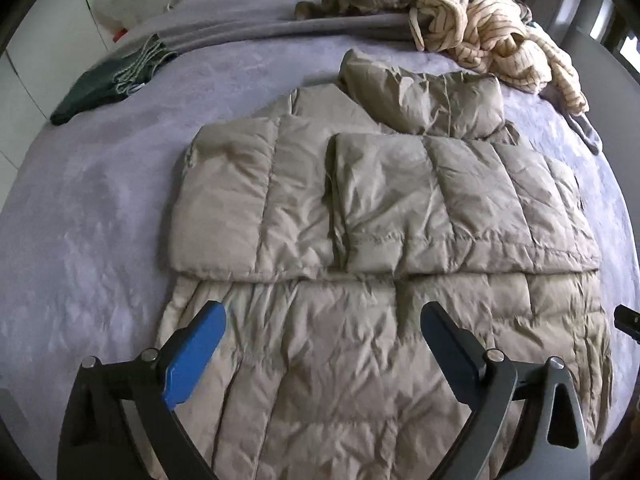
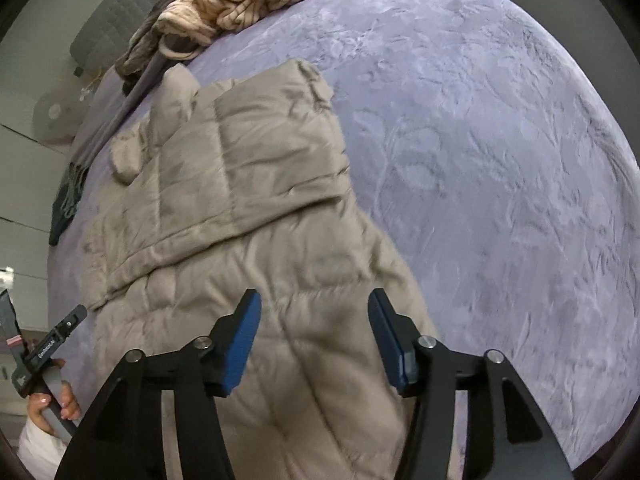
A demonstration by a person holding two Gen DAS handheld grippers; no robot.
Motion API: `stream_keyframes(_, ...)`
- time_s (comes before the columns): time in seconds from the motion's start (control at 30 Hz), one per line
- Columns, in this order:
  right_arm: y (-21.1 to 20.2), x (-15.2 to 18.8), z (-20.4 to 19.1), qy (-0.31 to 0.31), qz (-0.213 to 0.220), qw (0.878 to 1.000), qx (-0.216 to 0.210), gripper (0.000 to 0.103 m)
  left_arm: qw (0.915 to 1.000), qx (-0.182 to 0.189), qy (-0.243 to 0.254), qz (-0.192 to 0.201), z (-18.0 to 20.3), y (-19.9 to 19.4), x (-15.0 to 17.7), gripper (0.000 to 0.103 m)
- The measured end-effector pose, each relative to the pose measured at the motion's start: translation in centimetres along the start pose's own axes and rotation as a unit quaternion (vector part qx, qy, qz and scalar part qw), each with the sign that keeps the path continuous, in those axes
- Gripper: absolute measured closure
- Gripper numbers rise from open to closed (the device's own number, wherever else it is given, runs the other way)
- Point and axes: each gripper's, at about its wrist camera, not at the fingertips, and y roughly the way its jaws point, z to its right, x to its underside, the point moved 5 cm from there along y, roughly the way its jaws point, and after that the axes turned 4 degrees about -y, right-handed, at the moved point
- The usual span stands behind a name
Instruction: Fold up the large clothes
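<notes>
The left gripper (image 1: 322,328) hangs spread wide, blue pads empty, over a beige quilted puffer jacket (image 1: 360,208). The jacket lies crinkled and puffy on a lilac plush blanket (image 1: 100,220), sleeves folded across its body. The right gripper (image 2: 314,322) is parted about halfway above the jacket's edge, gripping nothing.

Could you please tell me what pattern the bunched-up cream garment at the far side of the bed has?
The cream garment has thin dark stripes, clearest in the left wrist view.
</notes>
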Motion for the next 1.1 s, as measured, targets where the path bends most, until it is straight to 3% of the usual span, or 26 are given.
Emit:
stream_keyframes(0.1,-0.4,0.7,-0.4,-0.003,-0.012,1.0,-0.007,0.041,0.9999,0.001,-0.007,-0.01,0.0,-1.0,0.9,0.004)
stream_keyframes(0.27,-1.9,1.9,-1.6,-0.01,-0.013,1.0,-0.025,0.017,0.9995,-0.007,-0.014,-0.027,0.1,-2.8,2.5,0.0)
stream_keyframes(0.6,-2.7,4.9,-2.7,-0.012,-0.061,0.995,-0.072,0.013,0.9974,-0.031,-0.039,-0.052,0.3,-5.5,6.3,0.0)
stream_keyframes(0.67,-2.7,5.6,-3.0,-0.016,-0.071,0.994,-0.082,0.0,0.9967,-0.039,-0.049,-0.051,0.0,-6.0,7.1,0.0)
stream_keyframes(0.93,-2.0,8.4,-4.5,-0.042,-0.12,0.986,-0.112,0.0,0.9949,-0.032,-0.062,-0.073,0.6,-7.2,10.8,0.0)
stream_keyframes(1.1,-2.2,9.9,-3.7,-0.002,-0.129,0.985,-0.118,0.0,0.9944,-0.024,-0.053,-0.089,0.7,-7.3,12.7,0.0)
